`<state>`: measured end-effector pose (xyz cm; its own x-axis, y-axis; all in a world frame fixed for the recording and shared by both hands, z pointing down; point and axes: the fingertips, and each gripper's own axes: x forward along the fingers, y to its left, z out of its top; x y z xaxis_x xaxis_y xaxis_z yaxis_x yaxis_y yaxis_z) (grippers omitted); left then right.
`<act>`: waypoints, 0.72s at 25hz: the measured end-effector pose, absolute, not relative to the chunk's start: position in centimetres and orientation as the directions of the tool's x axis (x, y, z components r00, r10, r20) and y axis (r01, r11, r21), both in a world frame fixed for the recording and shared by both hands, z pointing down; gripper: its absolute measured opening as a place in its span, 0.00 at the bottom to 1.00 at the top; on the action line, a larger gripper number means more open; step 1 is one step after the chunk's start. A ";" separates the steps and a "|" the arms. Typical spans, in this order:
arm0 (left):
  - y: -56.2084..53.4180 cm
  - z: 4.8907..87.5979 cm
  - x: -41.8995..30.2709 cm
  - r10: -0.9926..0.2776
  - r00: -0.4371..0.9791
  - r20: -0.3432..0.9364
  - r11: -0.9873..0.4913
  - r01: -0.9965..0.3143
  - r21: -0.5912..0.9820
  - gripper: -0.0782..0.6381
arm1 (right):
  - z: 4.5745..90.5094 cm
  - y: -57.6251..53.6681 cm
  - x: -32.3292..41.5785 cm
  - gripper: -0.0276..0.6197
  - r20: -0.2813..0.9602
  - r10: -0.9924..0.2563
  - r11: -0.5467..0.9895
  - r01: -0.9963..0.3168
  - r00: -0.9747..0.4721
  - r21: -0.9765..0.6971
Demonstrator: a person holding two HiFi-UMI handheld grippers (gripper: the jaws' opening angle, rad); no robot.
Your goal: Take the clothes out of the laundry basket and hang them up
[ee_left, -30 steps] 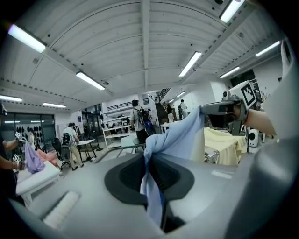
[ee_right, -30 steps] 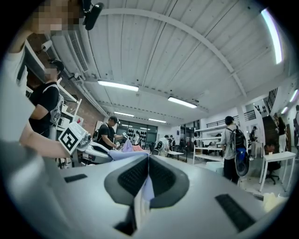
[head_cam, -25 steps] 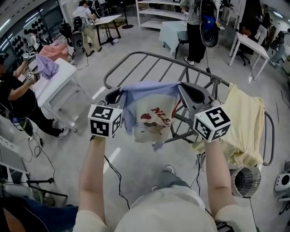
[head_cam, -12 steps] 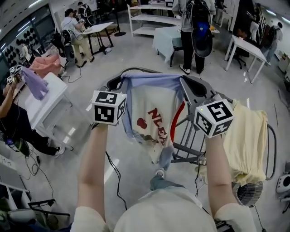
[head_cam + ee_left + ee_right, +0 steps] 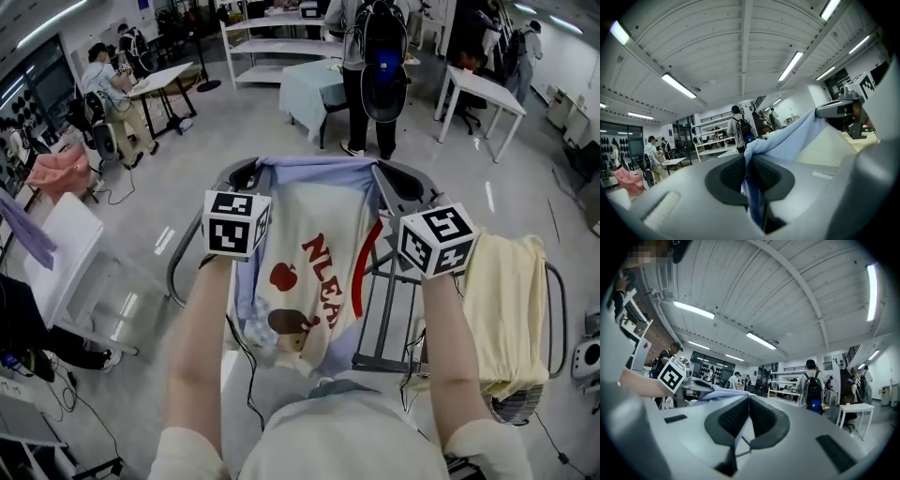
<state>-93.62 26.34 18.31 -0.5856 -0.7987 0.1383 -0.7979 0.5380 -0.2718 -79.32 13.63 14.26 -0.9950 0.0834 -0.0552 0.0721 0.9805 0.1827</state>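
grey left gripper [image 5: 248, 174] and right gripper [image 5: 382, 174] bear black-and-white marker cubes [image 5: 236, 223]; cream top [image 5: 347, 436].

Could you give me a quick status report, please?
Left tool shut on shirt. Right tool shut on shirt. Shirt stretched between them above drying rack. Yellow garment draped on rack.

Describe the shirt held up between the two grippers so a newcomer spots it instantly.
Find the grey drying rack mid-floor. Over it, the left gripper and right gripper hold a shirt stretched by its top edge. Unlike the plain yellow garment draped on the rack, it is cream with blue edges, red lettering and an apple print.
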 end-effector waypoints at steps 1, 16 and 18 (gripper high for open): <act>25.9 19.0 -93.9 -0.803 -0.579 0.141 0.531 -0.802 -0.273 0.16 | 15.0 13.3 -79.6 0.05 -0.048 0.066 0.982 0.057 -0.997 0.178; 10.0 25.9 -102.1 -0.885 -0.401 0.238 0.349 -0.908 -0.231 0.16 | 21.6 1.0 -85.7 0.05 0.087 -0.264 0.953 -0.245 -0.961 0.179; 7.8 26.5 -102.9 -0.886 -0.386 0.258 0.335 -0.916 -0.220 0.16 | 22.1 -0.6 -86.4 0.05 0.110 -0.294 0.945 -0.271 -0.949 0.184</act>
<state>-102.95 7.76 26.51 -0.3857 -0.8858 0.2581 -0.9162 0.3347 -0.2205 -86.44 -0.64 22.11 -0.9493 -0.2943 0.1102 -0.2715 0.9446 0.1842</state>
